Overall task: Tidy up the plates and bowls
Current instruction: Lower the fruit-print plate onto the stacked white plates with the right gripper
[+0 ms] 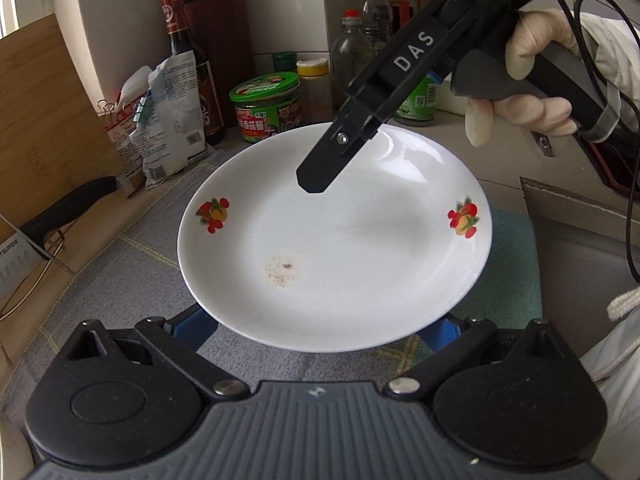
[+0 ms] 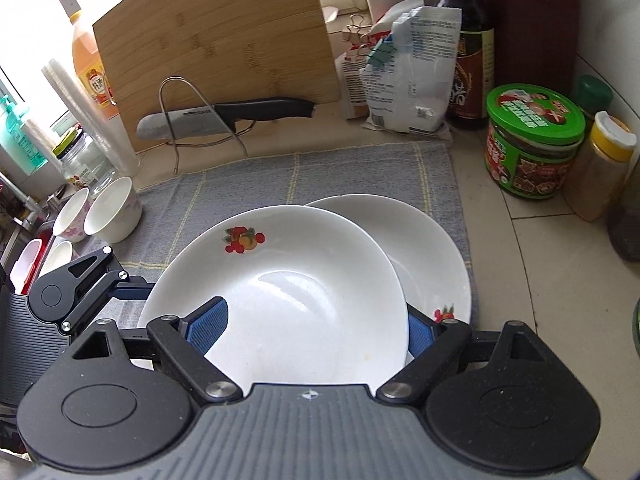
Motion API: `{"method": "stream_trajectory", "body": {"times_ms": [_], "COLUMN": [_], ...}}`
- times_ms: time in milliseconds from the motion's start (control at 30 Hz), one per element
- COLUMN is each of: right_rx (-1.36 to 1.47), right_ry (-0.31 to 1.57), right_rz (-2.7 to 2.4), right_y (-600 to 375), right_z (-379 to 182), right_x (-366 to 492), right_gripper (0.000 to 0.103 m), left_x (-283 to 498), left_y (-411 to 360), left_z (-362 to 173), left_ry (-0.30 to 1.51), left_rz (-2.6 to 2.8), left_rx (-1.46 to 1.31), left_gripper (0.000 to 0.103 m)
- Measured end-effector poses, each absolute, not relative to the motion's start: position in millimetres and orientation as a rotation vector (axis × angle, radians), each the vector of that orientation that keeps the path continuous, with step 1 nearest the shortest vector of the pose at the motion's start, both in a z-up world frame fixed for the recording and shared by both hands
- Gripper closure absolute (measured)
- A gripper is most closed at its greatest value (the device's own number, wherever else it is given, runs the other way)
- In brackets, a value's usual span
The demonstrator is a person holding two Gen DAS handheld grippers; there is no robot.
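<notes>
A white plate with fruit prints fills the left wrist view, above the grey cloth. My left gripper has its blue pads under the plate's near rim; the grip is hidden. My right gripper hangs over the plate's far side. In the right wrist view my right gripper has one blue pad inside the rim of a deep white plate and the other outside. A second white plate lies under it. The left gripper shows at left. Several white bowls stand at far left.
A knife rests on a wire stand before a wooden cutting board. Bags, sauce bottles, a green-lidded jar and spice jars line the back wall. A sink edge lies to the right.
</notes>
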State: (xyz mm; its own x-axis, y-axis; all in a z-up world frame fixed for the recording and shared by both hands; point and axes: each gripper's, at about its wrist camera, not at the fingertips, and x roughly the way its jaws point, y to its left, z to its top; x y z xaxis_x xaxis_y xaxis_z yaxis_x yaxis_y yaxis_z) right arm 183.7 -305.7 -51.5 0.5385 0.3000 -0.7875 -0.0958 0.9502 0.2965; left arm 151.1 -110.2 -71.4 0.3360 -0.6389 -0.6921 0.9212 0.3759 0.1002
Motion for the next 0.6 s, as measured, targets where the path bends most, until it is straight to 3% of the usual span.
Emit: {"method": "stream_trajectory", "body": {"times_ms": [600], "right_rx": [0.277], "right_ry": [0.992], "right_rz": [0.159], "right_y": [-332], "right_z": [-67], "right_x": [186], "right_gripper": [0.010], "left_x": [159], "left_y": [-136], "left_z": [-82], "left_ry": [0.629], "left_rz": [-1.123], "left_rx": [0.563], "left_gripper": [0.001]}}
